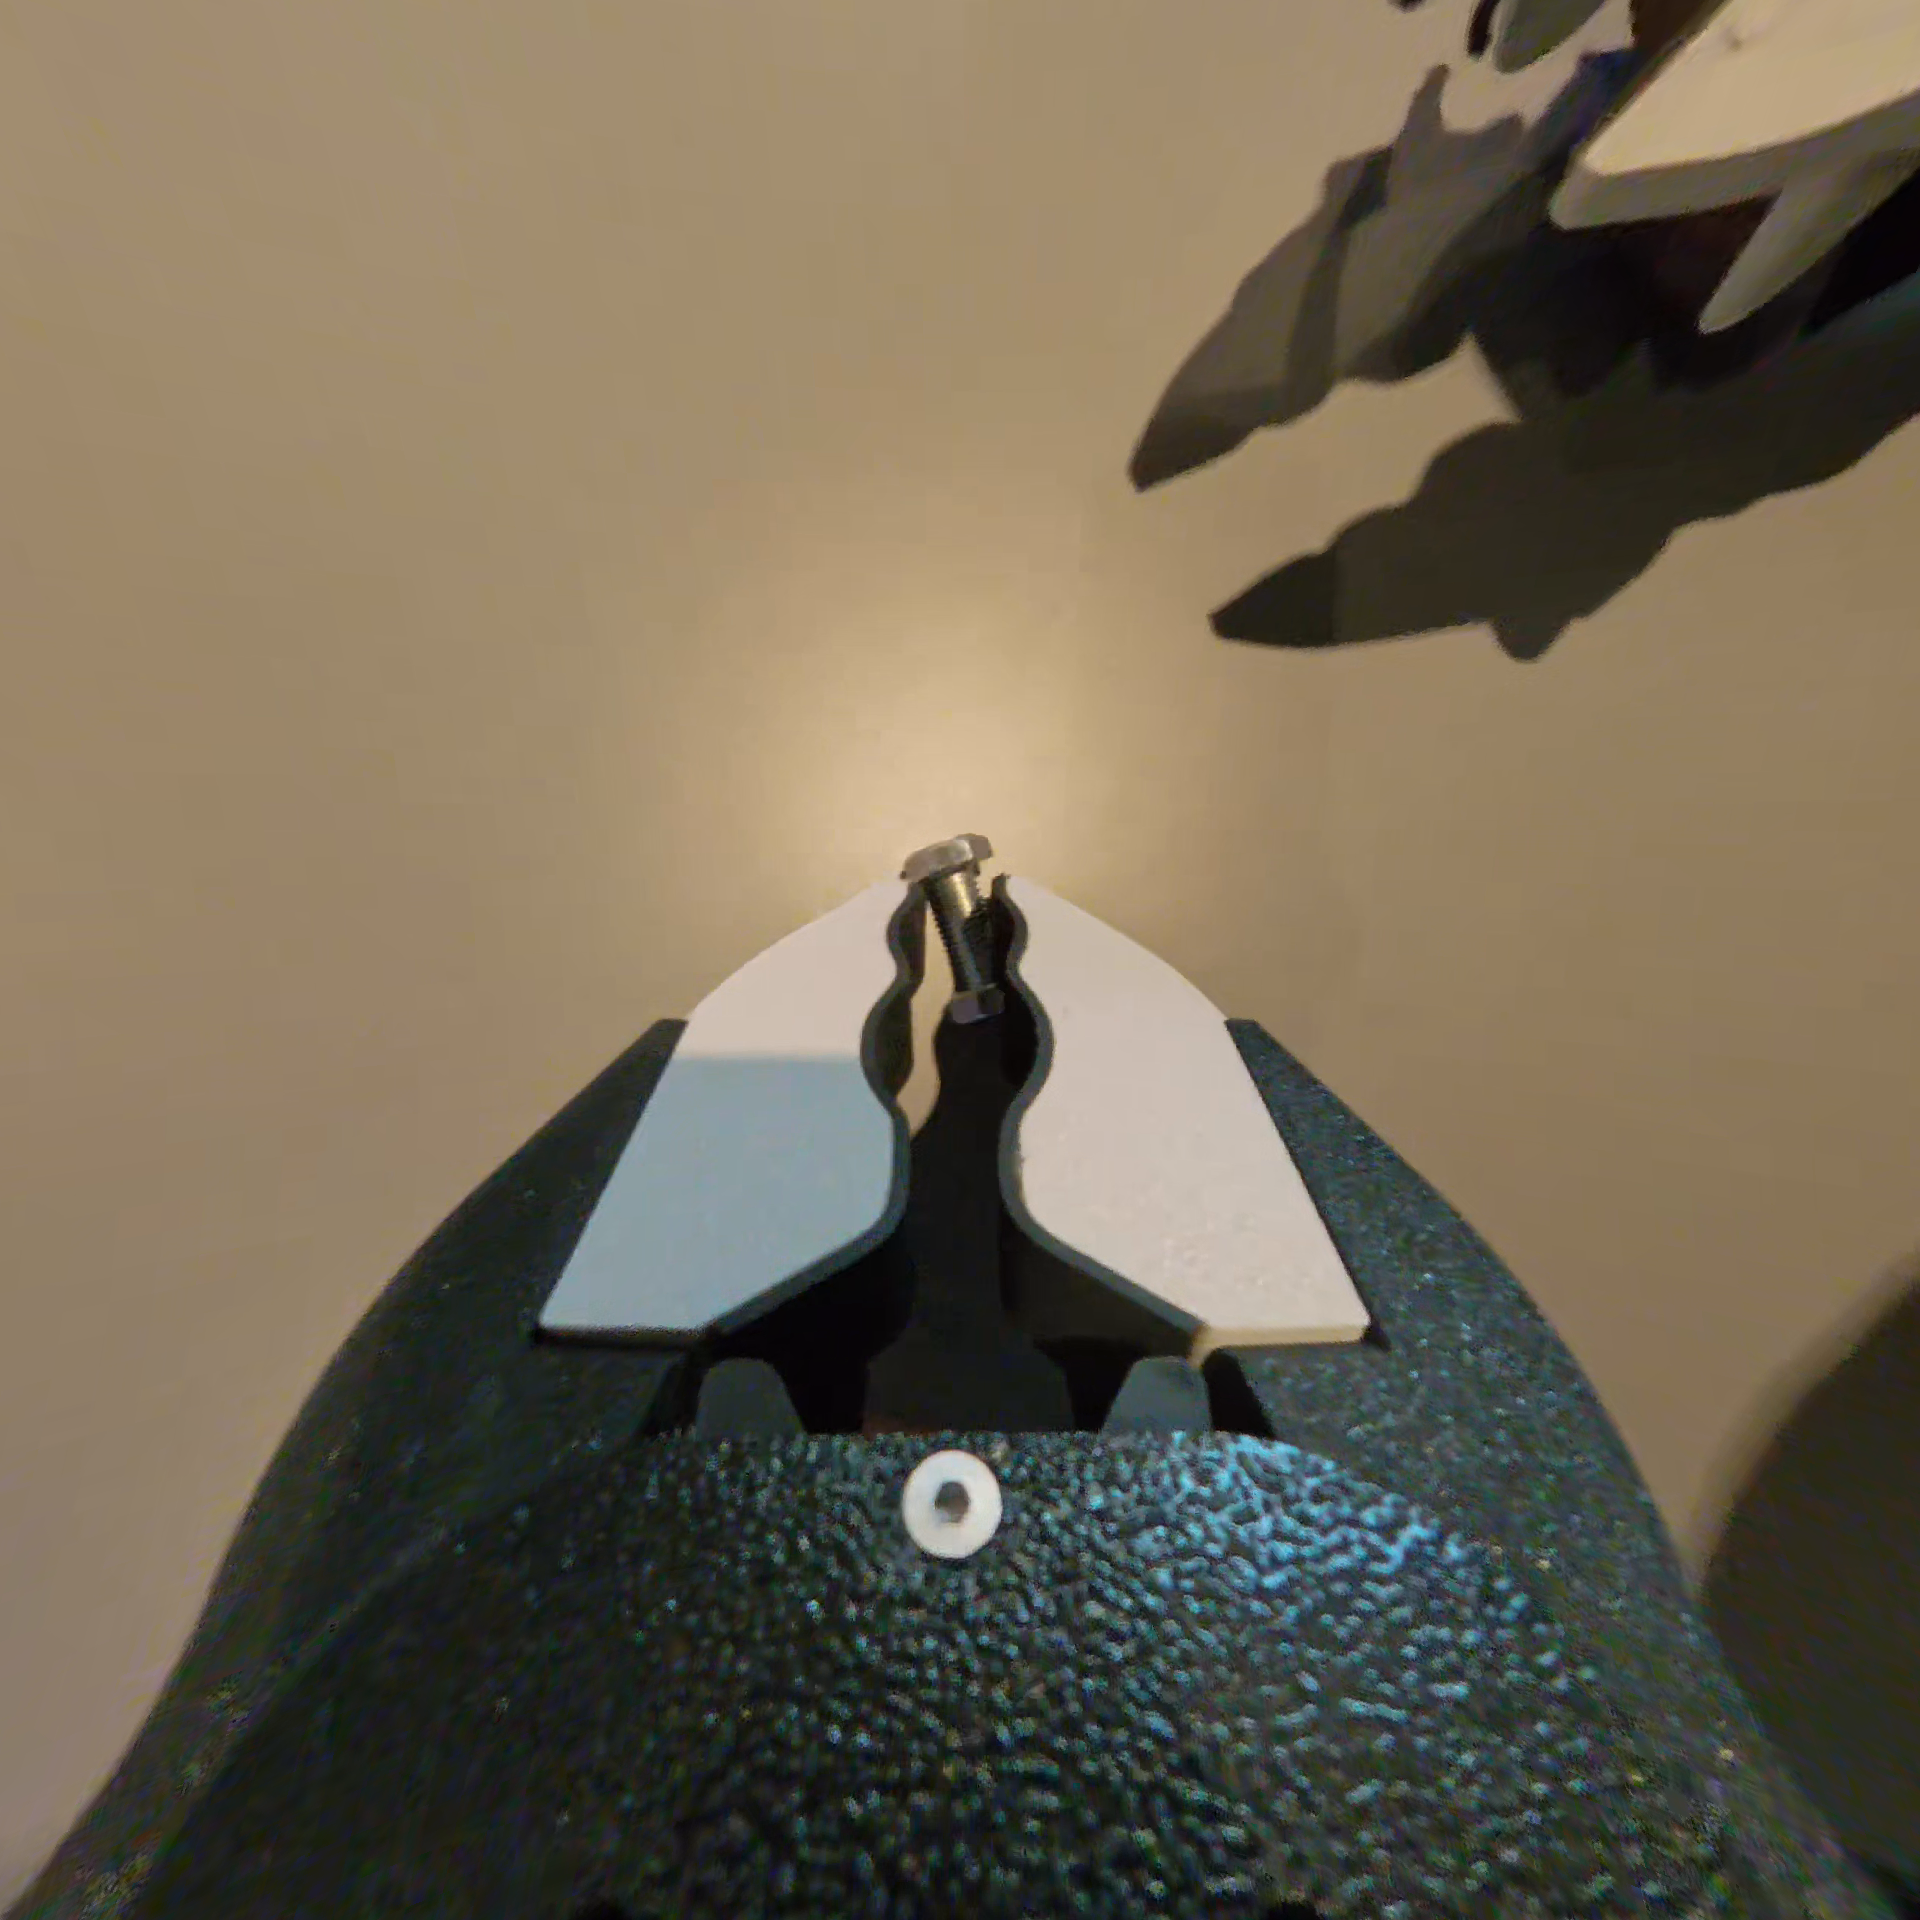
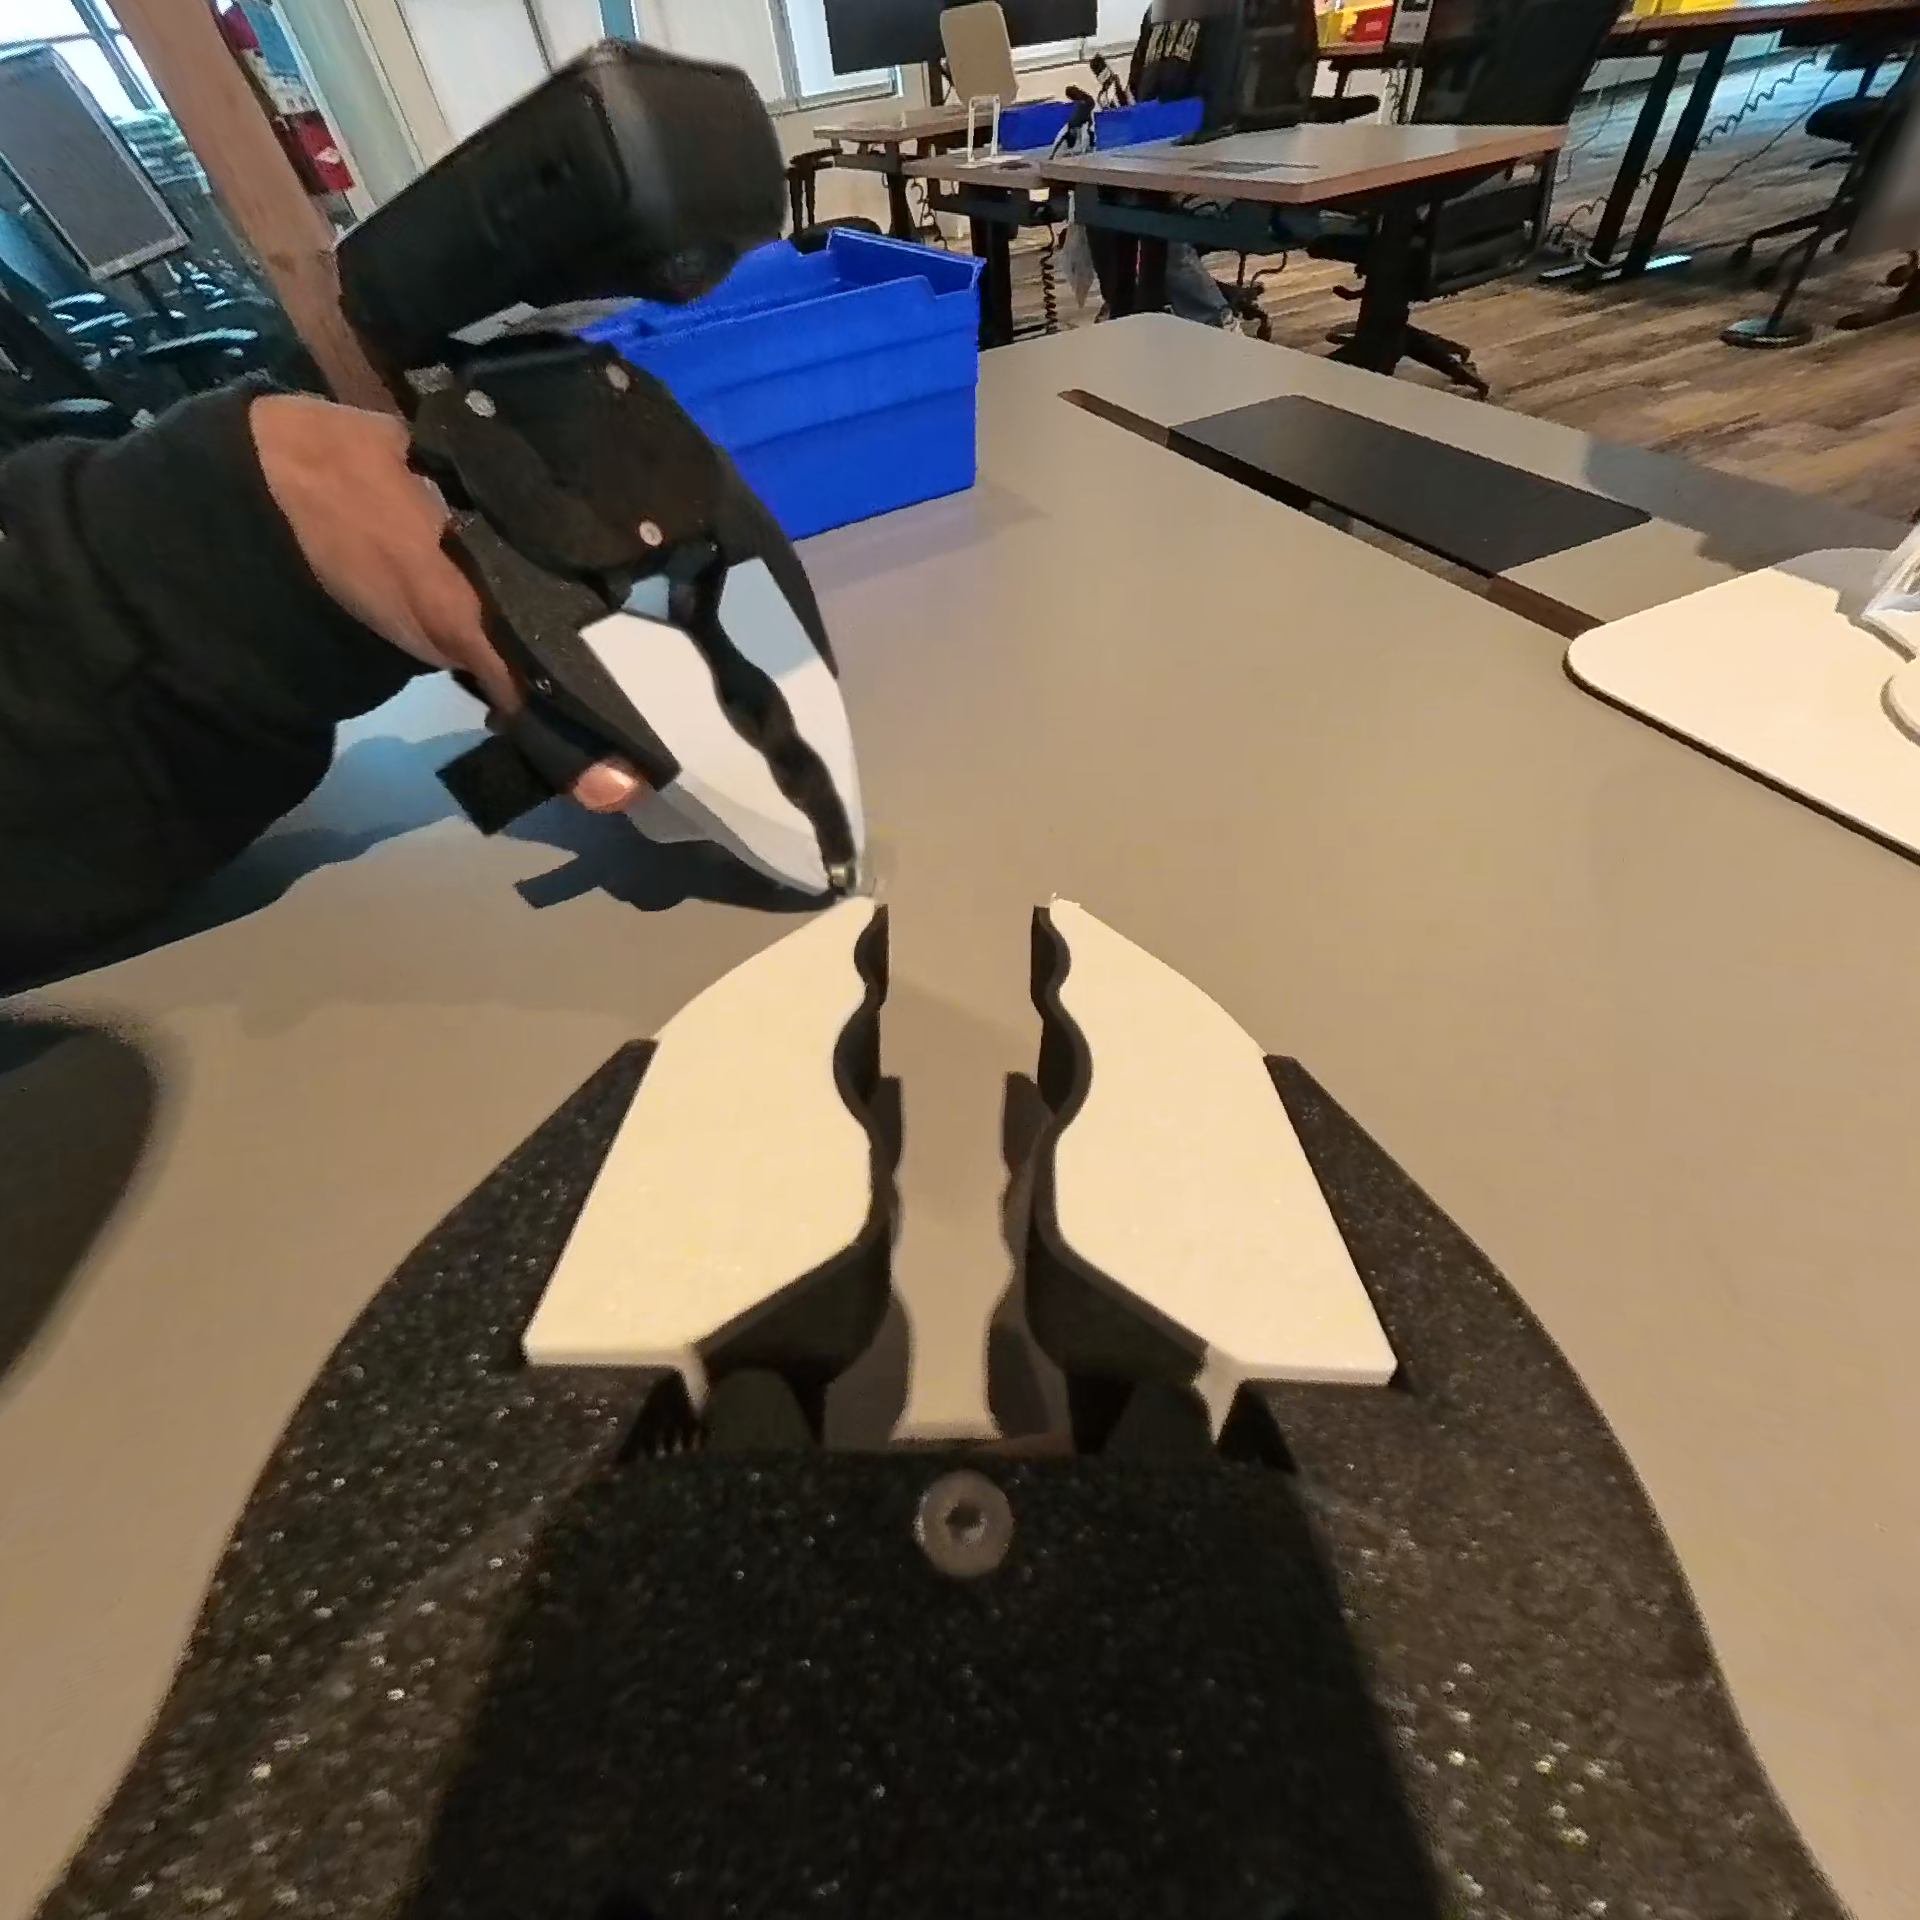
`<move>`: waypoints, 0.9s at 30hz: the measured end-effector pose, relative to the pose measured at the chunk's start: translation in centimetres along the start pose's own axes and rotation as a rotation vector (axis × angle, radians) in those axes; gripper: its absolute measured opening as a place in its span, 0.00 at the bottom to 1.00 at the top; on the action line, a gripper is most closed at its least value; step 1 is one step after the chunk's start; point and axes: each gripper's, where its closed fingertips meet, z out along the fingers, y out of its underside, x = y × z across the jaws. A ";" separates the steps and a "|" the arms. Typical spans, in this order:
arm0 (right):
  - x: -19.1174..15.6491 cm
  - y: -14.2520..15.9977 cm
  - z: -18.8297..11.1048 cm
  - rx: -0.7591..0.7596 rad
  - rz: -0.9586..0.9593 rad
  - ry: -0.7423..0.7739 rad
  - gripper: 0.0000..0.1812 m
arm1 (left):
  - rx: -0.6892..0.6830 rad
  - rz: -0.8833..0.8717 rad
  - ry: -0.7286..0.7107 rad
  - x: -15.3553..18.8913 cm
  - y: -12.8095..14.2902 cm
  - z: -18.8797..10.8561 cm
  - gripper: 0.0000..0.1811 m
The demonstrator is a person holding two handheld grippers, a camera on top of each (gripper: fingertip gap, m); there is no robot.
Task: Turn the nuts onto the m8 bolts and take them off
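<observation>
Resting between left tool (image 1: 958,904) tips: bolt (image 1: 961,935)

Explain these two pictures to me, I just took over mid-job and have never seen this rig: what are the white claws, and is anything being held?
There is no robot arm: a person holds a two-finger gripper in each hand, with a camera on each looking along its white fingers. The left wrist view shows the left gripper pointed down at the table, shut on a bolt with a nut near the end of its thread. The right wrist view shows the right gripper open and empty over that table, with the left gripper and the hand that holds it just ahead. Farther off lie a blue bin, a black mat and a white board.
</observation>
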 end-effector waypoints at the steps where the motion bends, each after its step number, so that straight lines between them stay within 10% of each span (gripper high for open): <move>1: 0.0 0.0 0.0 0.000 -0.001 0.000 0.15 | -0.010 0.026 0.012 0.5 0.0 0.2 0.05; 10: -0.6 0.2 0.1 -0.018 -0.027 -0.015 0.15 | -0.018 0.320 0.106 5.6 -1.0 1.2 0.12; 27: -6.0 5.7 3.7 -0.435 -0.373 -0.271 0.15 | 0.348 0.083 0.092 2.1 -2.3 -3.1 0.18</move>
